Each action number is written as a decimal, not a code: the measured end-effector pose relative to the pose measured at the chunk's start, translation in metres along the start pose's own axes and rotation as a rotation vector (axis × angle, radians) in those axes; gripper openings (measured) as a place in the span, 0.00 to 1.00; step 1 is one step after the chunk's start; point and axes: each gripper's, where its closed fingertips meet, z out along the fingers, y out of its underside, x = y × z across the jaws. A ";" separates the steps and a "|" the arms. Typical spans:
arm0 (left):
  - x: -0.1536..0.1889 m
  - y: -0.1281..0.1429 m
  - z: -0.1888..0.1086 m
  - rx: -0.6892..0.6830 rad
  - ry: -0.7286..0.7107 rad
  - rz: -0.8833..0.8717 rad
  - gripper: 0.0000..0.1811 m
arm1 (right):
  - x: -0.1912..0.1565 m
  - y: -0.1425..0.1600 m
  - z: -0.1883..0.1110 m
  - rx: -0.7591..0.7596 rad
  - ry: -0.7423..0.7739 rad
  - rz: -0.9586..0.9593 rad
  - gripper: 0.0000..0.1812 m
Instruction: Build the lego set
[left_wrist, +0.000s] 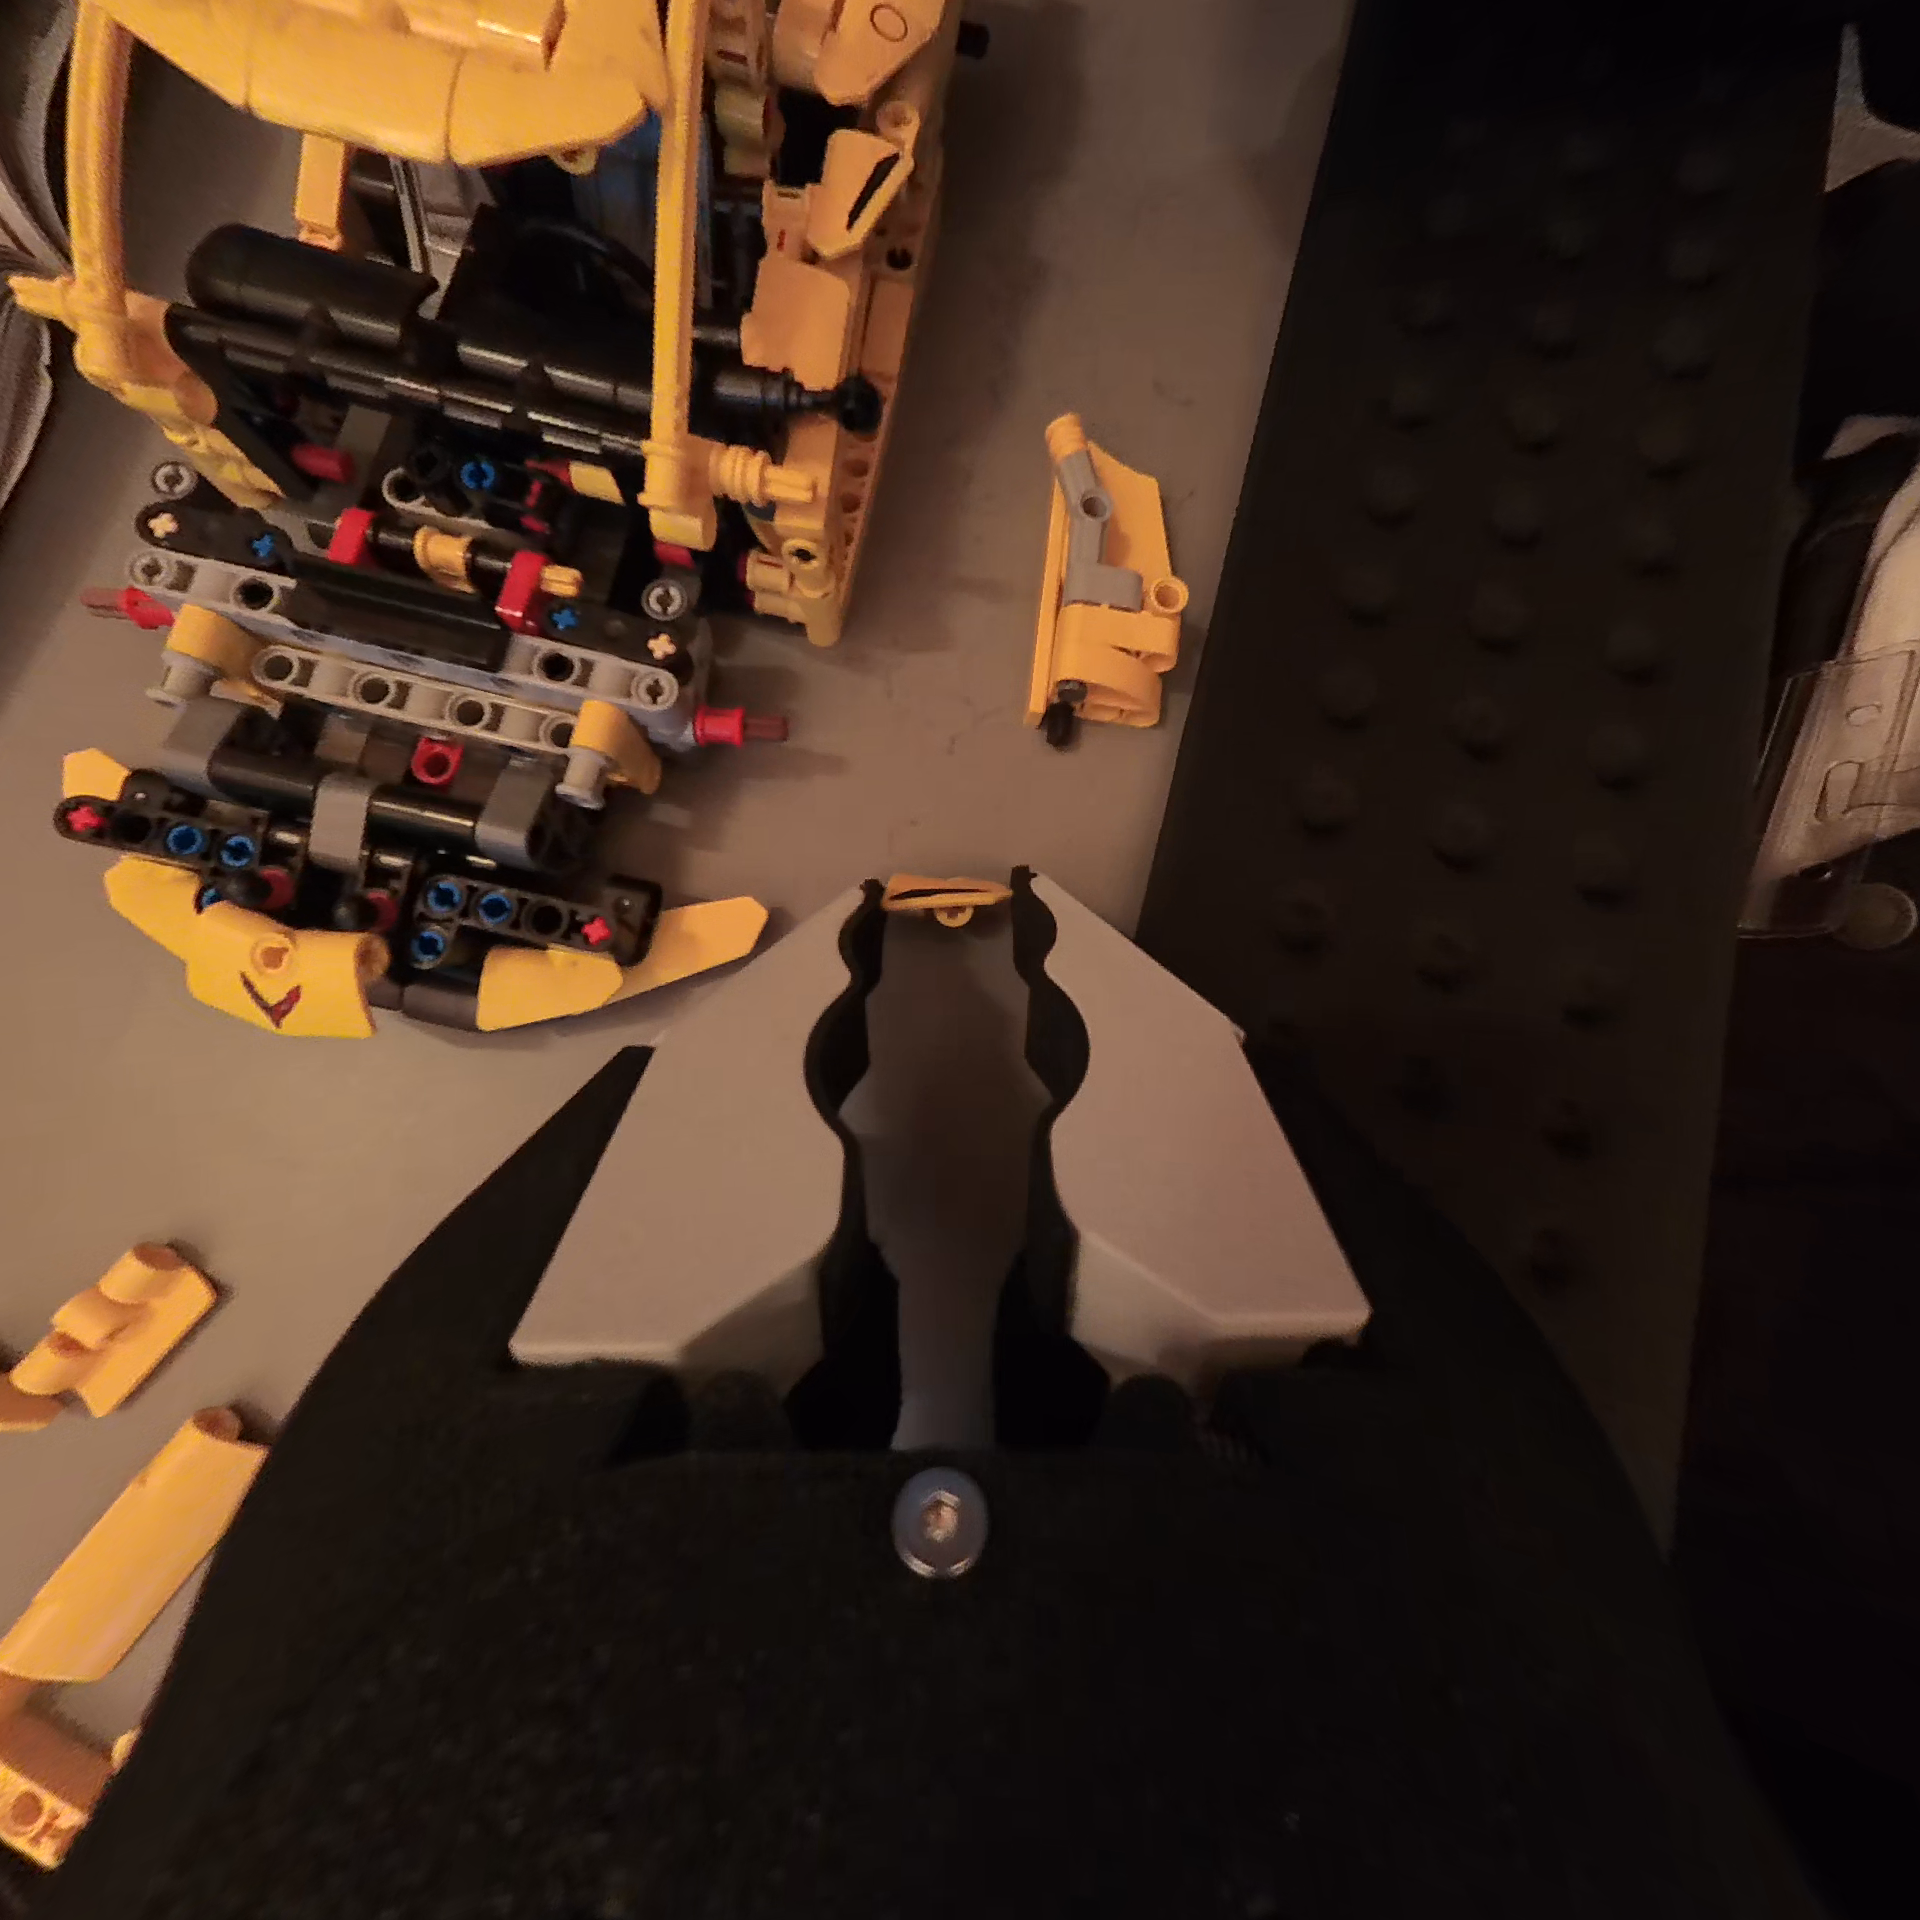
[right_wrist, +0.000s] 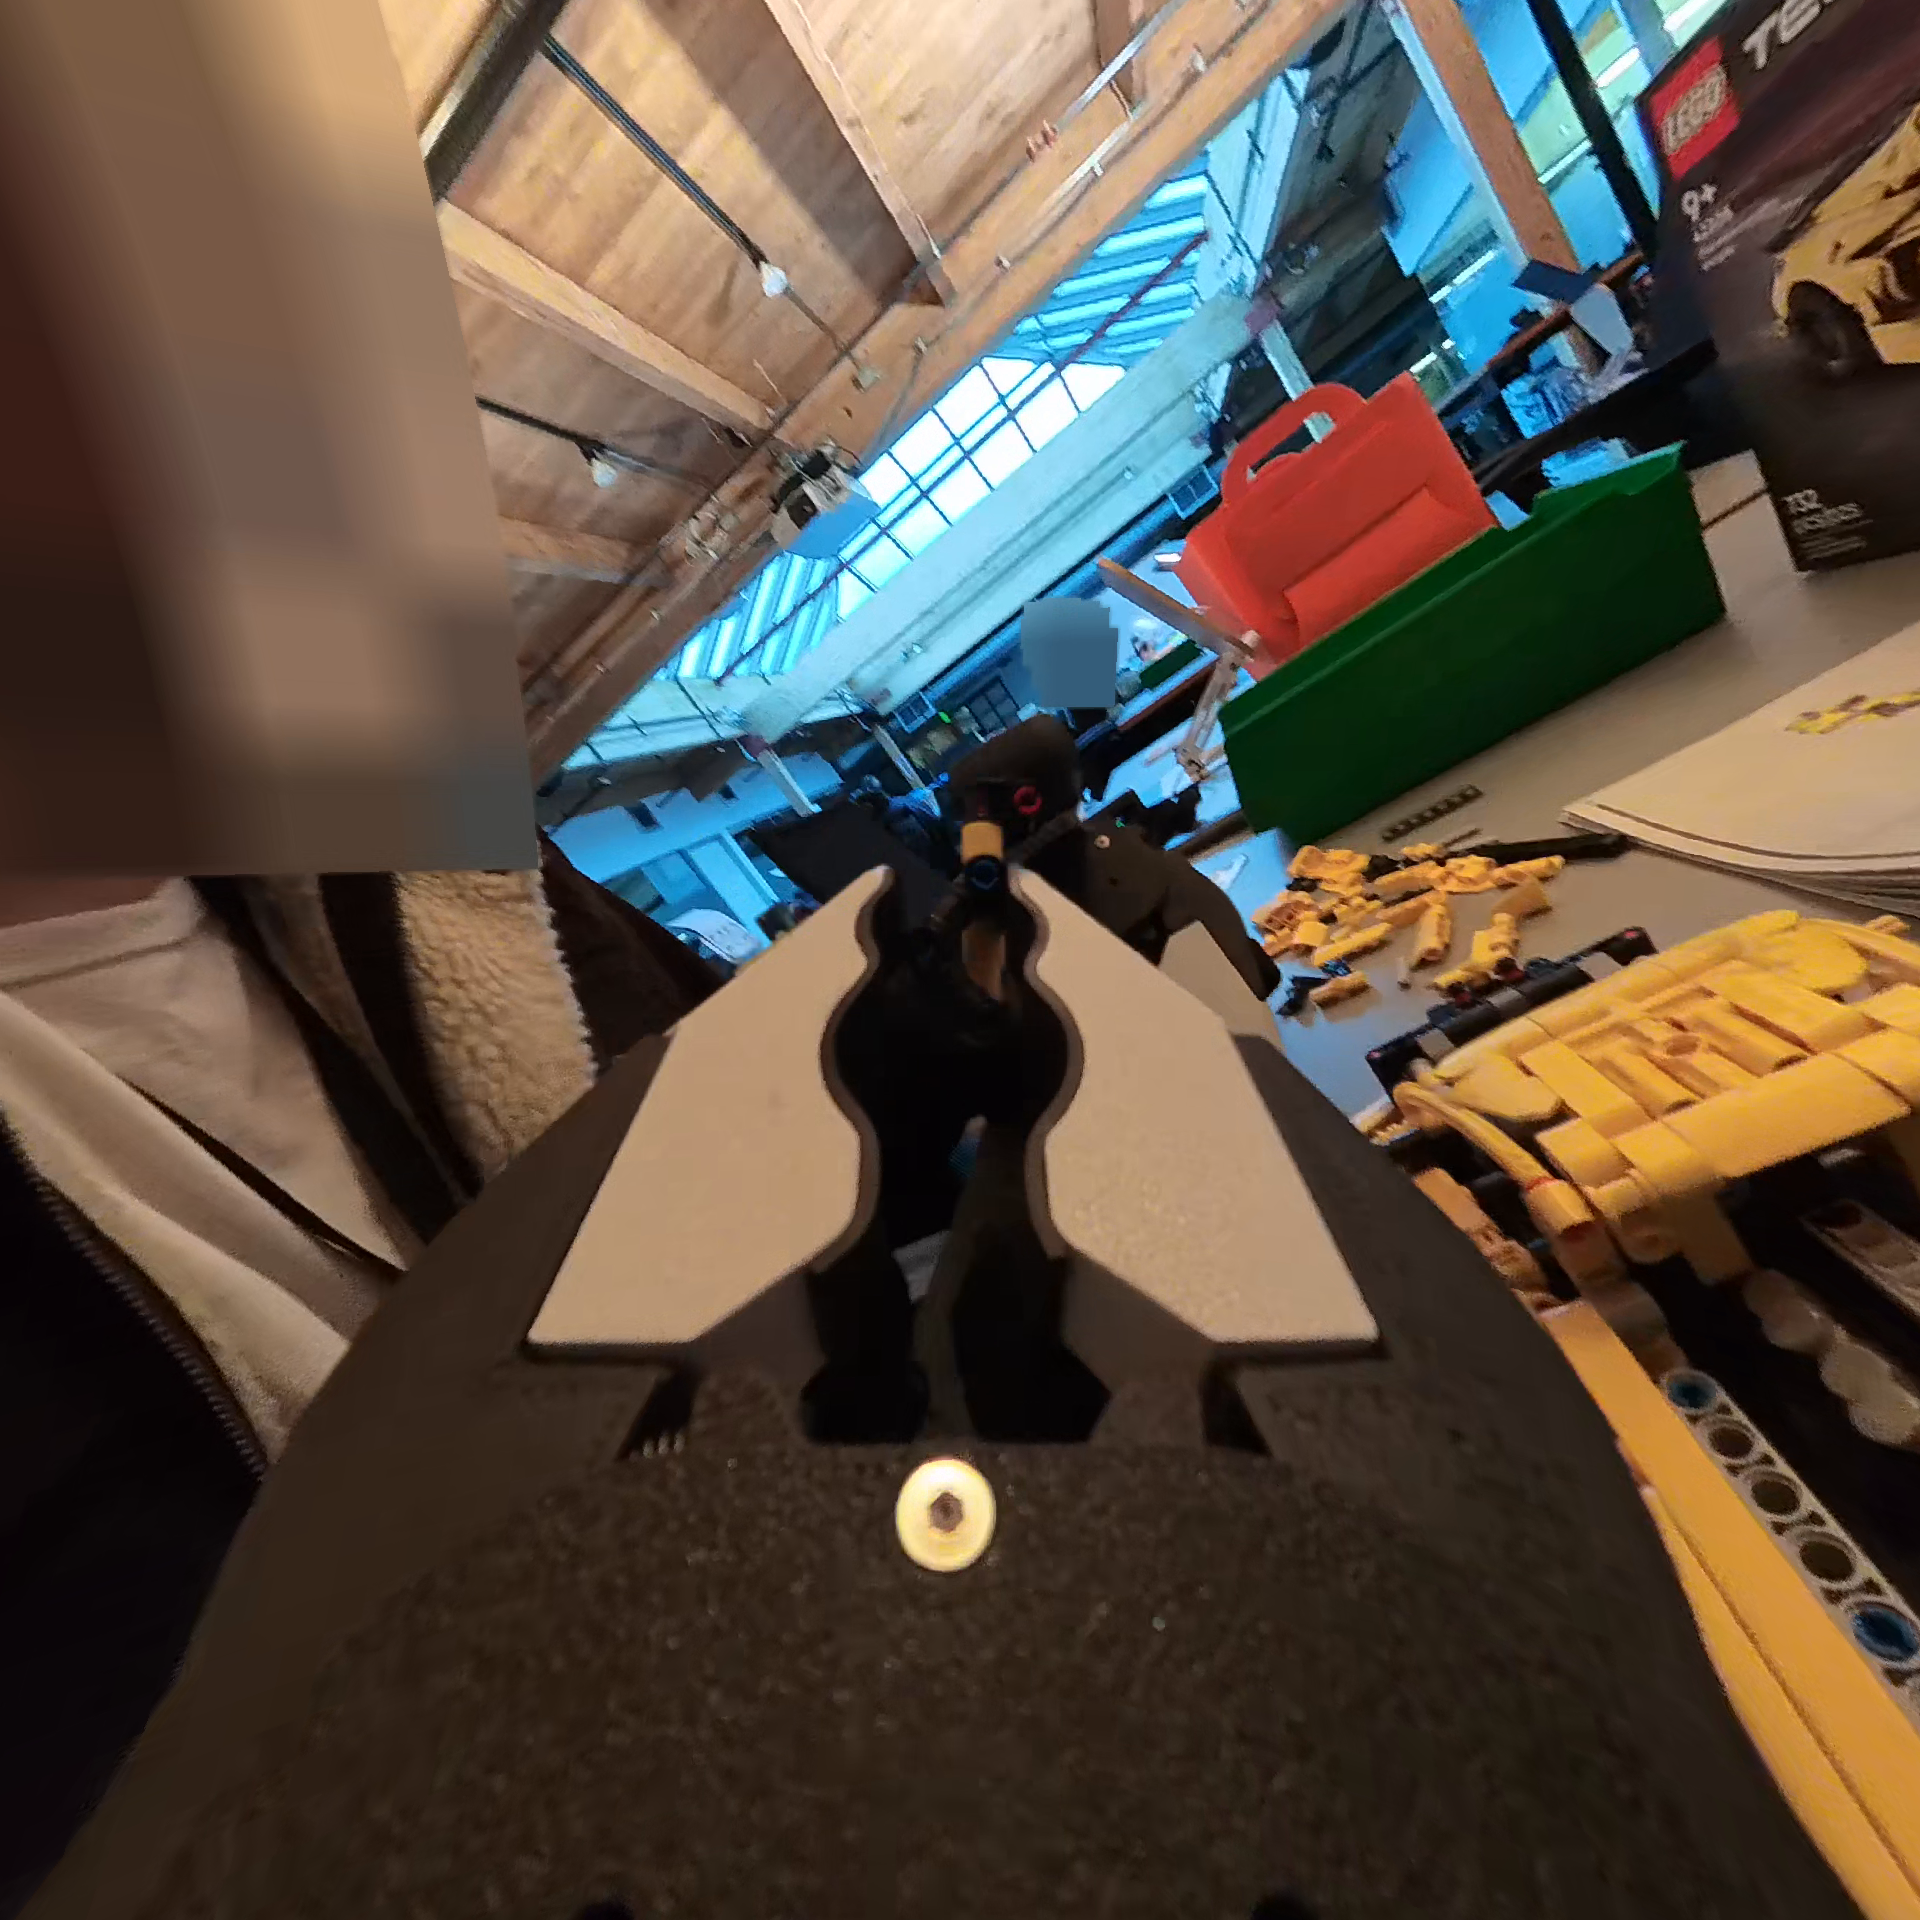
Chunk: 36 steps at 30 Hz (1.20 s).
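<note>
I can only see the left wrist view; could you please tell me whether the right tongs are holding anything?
Observer: Yes, the right tongs are shut on a small black-and-yellow piece with a blue pin in it.
Operator: Thank you. Are there more loose parts than the few I can see?
Observer: Yes, a pile of loose yellow pieces lies on the table beyond the yellow car model.
Operator: And what is behind that pile?
Observer: A green bin stands on the table behind it.
</note>
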 end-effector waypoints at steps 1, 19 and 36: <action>0.000 0.000 0.000 0.002 -0.001 0.000 0.13 | 0.002 0.002 0.001 -0.011 0.013 -0.008 0.10; -0.006 0.022 -0.019 -0.242 -0.110 0.104 0.13 | 0.018 0.020 0.003 -0.113 0.120 -0.060 0.10; -0.007 0.026 -0.033 -0.350 -0.103 0.069 0.15 | 0.015 0.018 0.003 -0.114 0.106 -0.051 0.09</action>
